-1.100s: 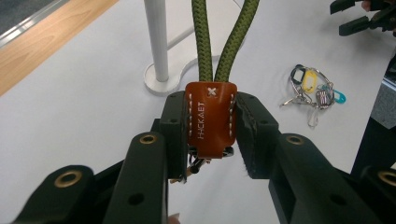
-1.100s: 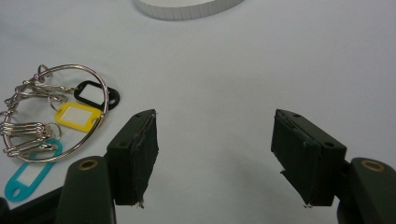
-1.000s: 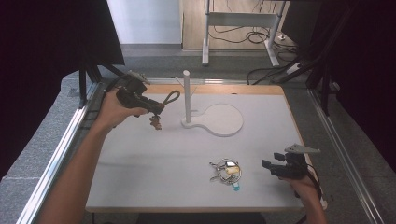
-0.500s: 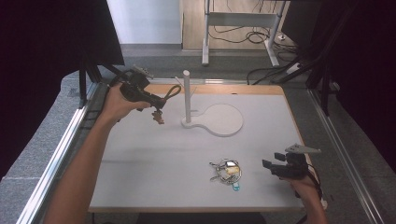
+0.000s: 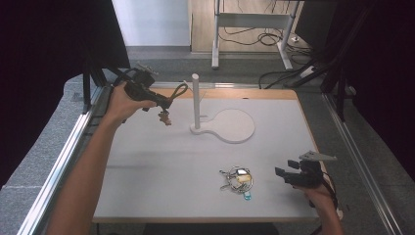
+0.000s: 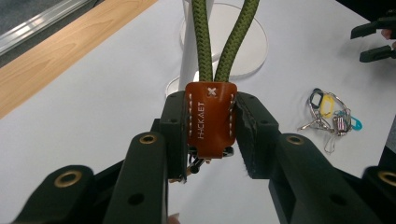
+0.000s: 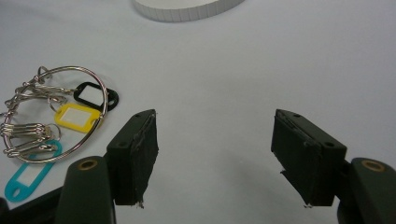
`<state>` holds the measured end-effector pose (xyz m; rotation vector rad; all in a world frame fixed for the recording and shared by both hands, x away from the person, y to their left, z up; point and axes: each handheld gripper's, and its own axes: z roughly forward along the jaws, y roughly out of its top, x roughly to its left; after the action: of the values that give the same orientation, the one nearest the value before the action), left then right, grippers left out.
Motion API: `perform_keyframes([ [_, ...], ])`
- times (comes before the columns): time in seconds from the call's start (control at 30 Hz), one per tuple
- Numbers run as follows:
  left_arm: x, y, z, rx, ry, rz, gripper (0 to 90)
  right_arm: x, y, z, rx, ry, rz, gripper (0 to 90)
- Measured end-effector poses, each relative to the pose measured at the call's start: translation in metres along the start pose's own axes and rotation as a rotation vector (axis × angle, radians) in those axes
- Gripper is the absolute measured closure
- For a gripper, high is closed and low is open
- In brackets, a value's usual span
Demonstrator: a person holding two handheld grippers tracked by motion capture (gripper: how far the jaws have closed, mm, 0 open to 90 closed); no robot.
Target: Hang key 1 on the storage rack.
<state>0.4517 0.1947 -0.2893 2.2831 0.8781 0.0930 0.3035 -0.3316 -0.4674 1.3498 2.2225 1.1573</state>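
Between the jaws of the left tool (image 6: 210,135), a brown leather tab (image 6: 210,119) sits clamped, its stitched face toward the camera and a green cord loop (image 6: 225,39) rising from its top edge. Small metal bits hang under the tab, too dark to make out. From above, that left tool (image 5: 164,104) is raised off the white surface (image 5: 161,161), with the cord loop (image 5: 178,90) curling beyond it and the white post (image 5: 195,100) of a stand just past its tips. The stand's round base plate (image 5: 235,125) lies flat further on.

The right tool (image 7: 215,149) is spread wide with nothing in it, low over the surface. Off its left jaw, apart from it, lies a key ring bunch (image 7: 56,121) with black, yellow and teal tags. In the high view the right tool (image 5: 284,175) points at that bunch (image 5: 237,179).
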Motion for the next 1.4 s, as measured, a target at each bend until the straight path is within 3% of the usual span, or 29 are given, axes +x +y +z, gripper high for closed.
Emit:
perform_keyframes([
  [0.43, 0.014, 0.006, -0.001, -0.012, -0.002, -0.035, 66.7, 0.000, 0.000, 0.000, 0.004, -0.001, 0.000, 31.5],
  [1.1, 0.040, 0.020, 0.018, 0.007, -0.014, -0.095, 66.7, 0.000, -0.001, 0.000, 0.000, -0.002, 0.003, 31.5],
  [1.4, 0.042, 0.022, 0.026, 0.020, -0.024, -0.101, 66.6, 0.000, -0.001, 0.001, 0.005, -0.001, 0.003, 31.5],
])
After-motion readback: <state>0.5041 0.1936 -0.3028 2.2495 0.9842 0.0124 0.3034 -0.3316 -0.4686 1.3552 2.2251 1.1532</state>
